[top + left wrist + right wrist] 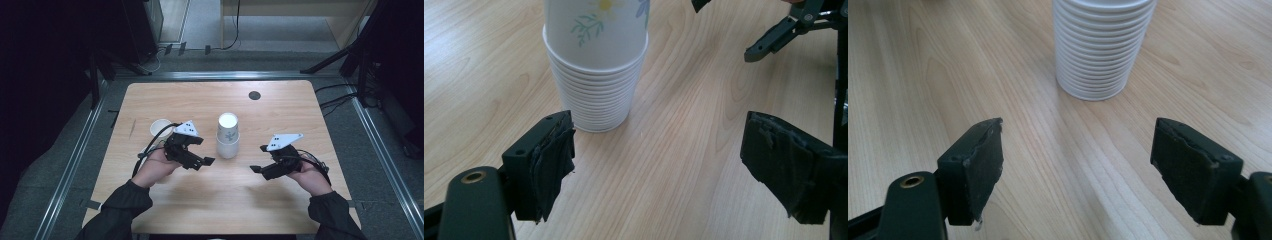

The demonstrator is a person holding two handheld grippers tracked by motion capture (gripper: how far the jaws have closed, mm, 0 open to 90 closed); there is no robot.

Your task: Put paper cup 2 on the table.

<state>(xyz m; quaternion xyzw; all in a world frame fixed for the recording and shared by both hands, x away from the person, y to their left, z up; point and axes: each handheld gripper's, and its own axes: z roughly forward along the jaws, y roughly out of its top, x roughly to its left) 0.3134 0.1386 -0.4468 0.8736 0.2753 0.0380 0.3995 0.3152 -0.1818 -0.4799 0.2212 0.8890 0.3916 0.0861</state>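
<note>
Dark-sleeved forearms are coming in from the near edge of the light wooden table. Left gripper is sitting jaws spread, just left of the upright stack of white paper cups at table centre, not touching it. Right gripper is hovering jaws spread too, right of the stack, apart. Single white paper cup is standing behind the left hand.
</note>
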